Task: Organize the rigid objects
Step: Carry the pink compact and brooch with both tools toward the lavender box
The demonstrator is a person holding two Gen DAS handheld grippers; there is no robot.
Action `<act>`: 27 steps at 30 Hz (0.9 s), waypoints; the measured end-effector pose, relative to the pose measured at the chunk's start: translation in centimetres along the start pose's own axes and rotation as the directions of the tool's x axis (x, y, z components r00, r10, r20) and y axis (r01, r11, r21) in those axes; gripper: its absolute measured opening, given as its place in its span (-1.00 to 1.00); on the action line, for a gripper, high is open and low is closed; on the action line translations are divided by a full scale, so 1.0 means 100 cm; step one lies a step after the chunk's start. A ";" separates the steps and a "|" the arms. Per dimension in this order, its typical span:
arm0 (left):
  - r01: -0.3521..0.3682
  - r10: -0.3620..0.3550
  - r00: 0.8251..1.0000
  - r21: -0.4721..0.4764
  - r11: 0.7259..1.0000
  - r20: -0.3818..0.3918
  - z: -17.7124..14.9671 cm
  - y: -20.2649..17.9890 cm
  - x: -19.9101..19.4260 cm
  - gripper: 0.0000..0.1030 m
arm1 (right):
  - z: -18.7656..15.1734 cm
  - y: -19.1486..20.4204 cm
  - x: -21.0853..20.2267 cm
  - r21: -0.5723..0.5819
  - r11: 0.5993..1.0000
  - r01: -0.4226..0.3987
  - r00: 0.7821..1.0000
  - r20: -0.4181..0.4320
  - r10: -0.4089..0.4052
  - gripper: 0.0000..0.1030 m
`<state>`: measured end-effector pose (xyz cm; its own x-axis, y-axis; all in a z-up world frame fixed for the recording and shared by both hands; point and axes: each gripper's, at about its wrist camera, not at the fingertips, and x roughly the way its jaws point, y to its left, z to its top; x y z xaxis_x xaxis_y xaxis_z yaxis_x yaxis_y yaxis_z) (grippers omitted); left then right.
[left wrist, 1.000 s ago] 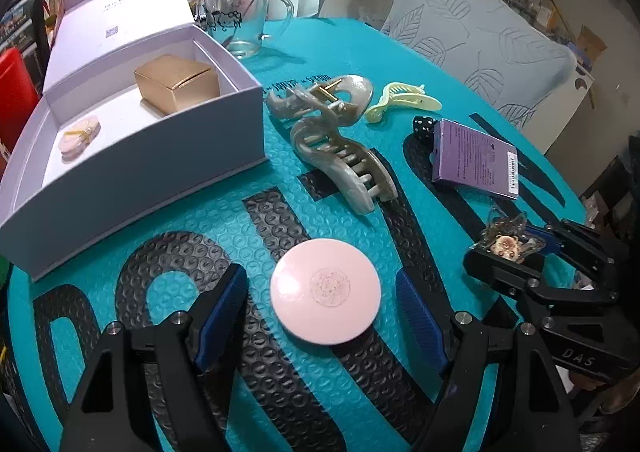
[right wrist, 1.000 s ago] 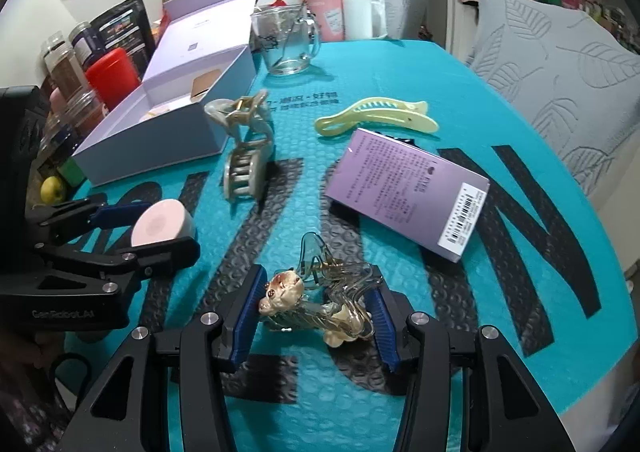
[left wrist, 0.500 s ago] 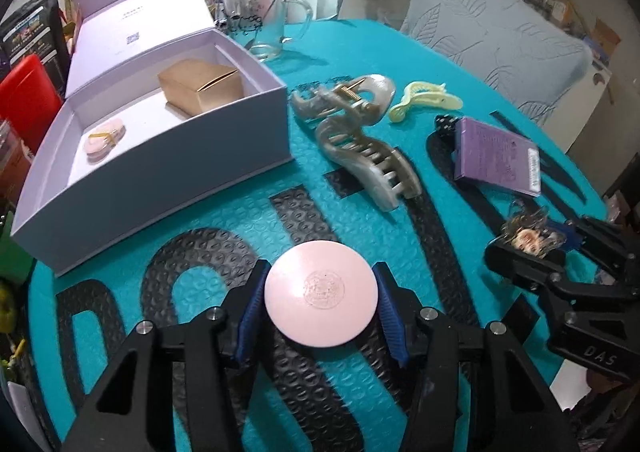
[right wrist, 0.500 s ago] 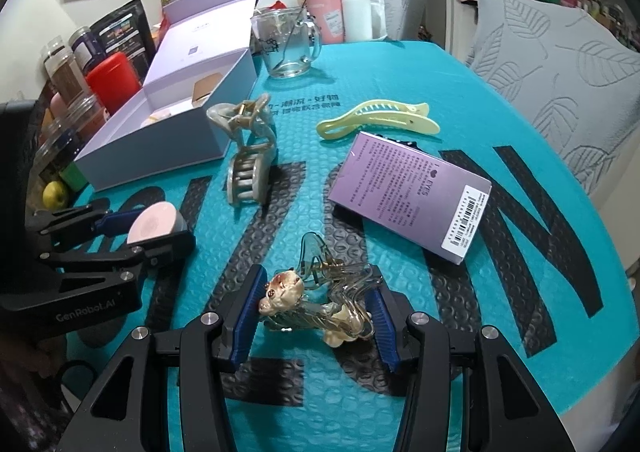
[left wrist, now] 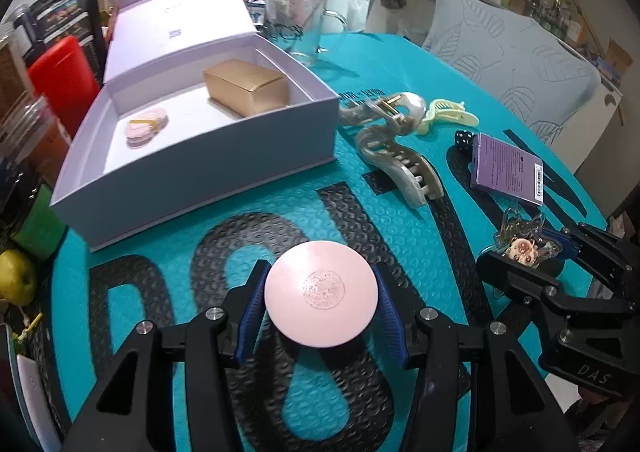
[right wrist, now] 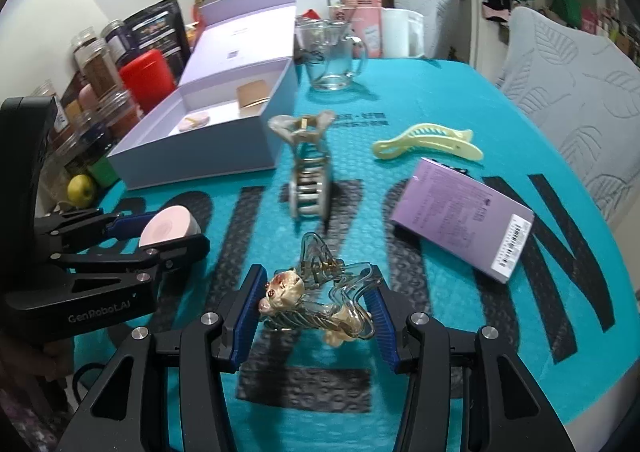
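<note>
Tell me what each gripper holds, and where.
Left gripper: pink round compact, clamped across its rim. Right gripper: clear hair claw, gripped by its ends.

Four hair clips show: a large grey claw (left wrist: 400, 156), a yellow one (right wrist: 428, 140), a clear decorated one (right wrist: 320, 304), a small pink one (left wrist: 146, 126). Two lidless-looking boxes: lavender (left wrist: 200, 156) and gold (left wrist: 246, 92). One pink disc (left wrist: 321, 298), one purple card (right wrist: 464, 218).

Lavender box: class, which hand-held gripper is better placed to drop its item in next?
Left. The left hand-held gripper holds the pink disc directly before the lavender box; the right one is farther away.
</note>
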<state>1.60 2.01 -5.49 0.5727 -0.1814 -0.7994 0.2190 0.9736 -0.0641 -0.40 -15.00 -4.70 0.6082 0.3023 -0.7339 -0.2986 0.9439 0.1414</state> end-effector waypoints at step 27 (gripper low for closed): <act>-0.144 0.156 0.986 -0.161 0.976 0.063 -0.019 0.050 -0.055 -0.01 | 0.020 0.082 0.007 -0.223 0.945 -0.240 0.971 -0.045 0.236 -0.04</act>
<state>-2.00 8.13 -2.52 0.6486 -0.0358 -0.7603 0.0045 0.9991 -0.0432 -0.95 -6.75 -2.69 0.4868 0.5101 -0.7091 -0.5921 0.7895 0.1615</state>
